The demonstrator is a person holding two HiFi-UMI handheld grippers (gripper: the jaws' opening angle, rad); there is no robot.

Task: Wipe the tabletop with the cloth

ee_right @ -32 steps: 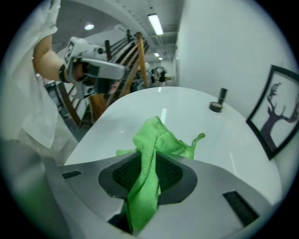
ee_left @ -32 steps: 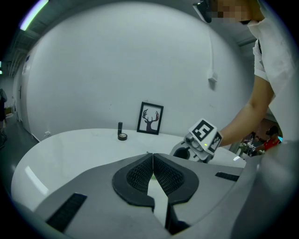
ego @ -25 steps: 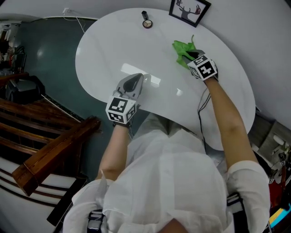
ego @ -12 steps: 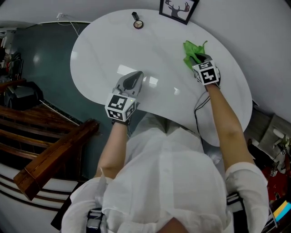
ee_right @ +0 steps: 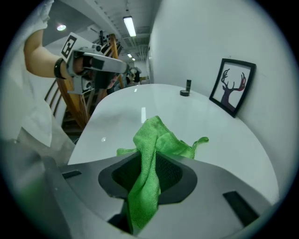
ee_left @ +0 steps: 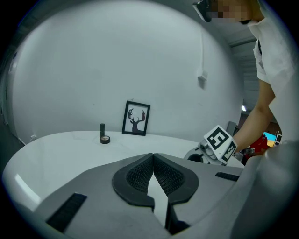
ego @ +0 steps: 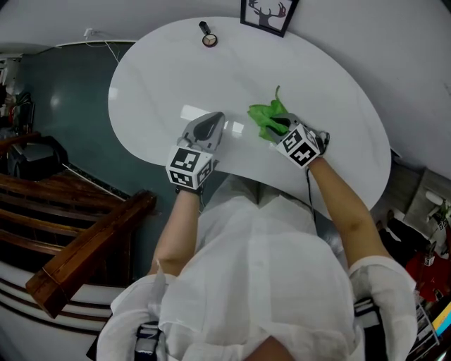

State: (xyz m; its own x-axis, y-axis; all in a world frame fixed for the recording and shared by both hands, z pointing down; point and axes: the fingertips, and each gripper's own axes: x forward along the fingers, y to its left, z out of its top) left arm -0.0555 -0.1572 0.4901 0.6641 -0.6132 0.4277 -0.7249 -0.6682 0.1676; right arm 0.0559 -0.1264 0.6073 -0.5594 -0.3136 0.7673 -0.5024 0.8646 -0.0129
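Two grippers sit over the table (ego: 162,77); the right gripper (ee_right: 149,172) clamps the green cloth (ee_right: 156,137), pressed to the tabletop well in front of the deer picture (ego: 266,14), seemingly for dragging; the left gripper (ee_left: 153,175), jaws together and empty, rests farther from that picture, probably to stay clear.

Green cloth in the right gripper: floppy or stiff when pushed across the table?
Likely floppy: the green cloth drapes in folds where the right gripper pinches it. Probably light: a loose corner sticks out unsupported. On the glossy tabletop it should slide easily but may bunch up.
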